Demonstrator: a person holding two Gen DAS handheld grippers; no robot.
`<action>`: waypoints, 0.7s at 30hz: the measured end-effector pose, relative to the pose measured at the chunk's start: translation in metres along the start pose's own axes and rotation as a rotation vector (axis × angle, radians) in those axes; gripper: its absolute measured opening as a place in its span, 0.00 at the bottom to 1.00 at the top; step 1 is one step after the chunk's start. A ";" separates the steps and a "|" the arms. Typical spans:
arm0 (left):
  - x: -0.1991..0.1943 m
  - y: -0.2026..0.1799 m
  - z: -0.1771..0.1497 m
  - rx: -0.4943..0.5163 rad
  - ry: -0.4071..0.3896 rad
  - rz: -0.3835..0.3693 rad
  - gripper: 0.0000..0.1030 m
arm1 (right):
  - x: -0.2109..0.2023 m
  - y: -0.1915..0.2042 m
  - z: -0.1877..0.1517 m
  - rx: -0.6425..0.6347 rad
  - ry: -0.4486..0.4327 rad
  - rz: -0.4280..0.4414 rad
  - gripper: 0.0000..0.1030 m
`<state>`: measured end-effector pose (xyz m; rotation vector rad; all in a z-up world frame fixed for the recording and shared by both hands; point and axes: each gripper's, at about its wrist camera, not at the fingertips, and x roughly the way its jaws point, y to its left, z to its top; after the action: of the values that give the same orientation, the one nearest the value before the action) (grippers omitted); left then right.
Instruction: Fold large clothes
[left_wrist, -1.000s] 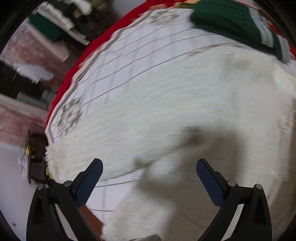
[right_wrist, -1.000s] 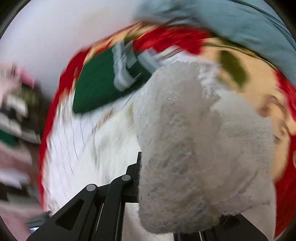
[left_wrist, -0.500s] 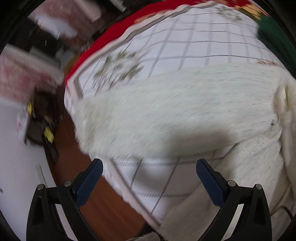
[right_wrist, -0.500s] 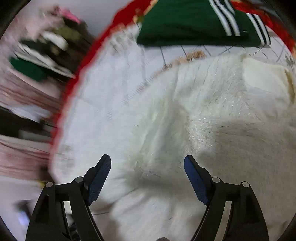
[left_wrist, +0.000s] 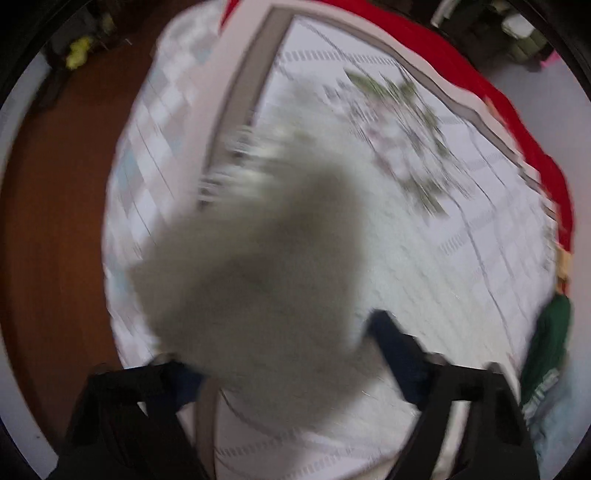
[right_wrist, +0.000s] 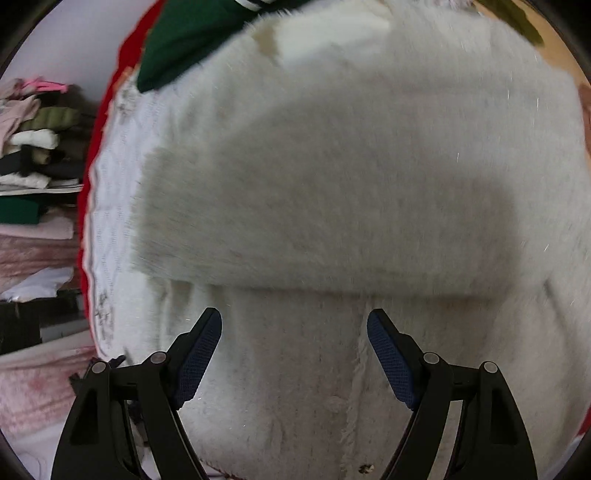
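Observation:
A large white fluffy garment (right_wrist: 332, 166) lies on the bed, with one part folded across it and its edge running just ahead of my right gripper (right_wrist: 294, 332). The right gripper is open and empty, low over the garment. In the blurred left wrist view, a fluffy end of the white garment (left_wrist: 258, 266) fills the space between the fingers of my left gripper (left_wrist: 284, 350). The jaws stand wide apart around it. Whether the pads touch the fabric is lost in the blur.
A white checked quilt (left_wrist: 461, 229) over a red blanket (left_wrist: 517, 122) covers the bed. A folded green striped garment (right_wrist: 192, 33) lies at the far side. Shelves with stacked clothes (right_wrist: 33, 147) stand to the left. Brown wooden floor (left_wrist: 55, 221) lies beyond the bed edge.
The right gripper let go of the white fabric and opened, then moved in low over the folded garment. The left gripper swung toward the bed edge, and a fluffy end now sits between its fingers.

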<state>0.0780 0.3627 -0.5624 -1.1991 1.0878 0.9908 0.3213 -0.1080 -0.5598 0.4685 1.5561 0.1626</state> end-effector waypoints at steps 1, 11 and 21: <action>-0.001 -0.002 0.001 -0.003 -0.019 0.029 0.47 | 0.008 0.001 -0.002 0.006 0.007 -0.022 0.81; -0.067 -0.043 -0.014 0.227 -0.197 0.170 0.11 | 0.023 0.064 -0.007 -0.132 -0.024 -0.169 0.80; -0.128 -0.102 0.001 0.380 -0.422 0.068 0.08 | 0.021 0.101 0.016 -0.176 -0.057 -0.149 0.80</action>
<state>0.1516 0.3506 -0.4168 -0.6138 0.9276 0.9793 0.3568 -0.0117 -0.5407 0.2161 1.5000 0.1680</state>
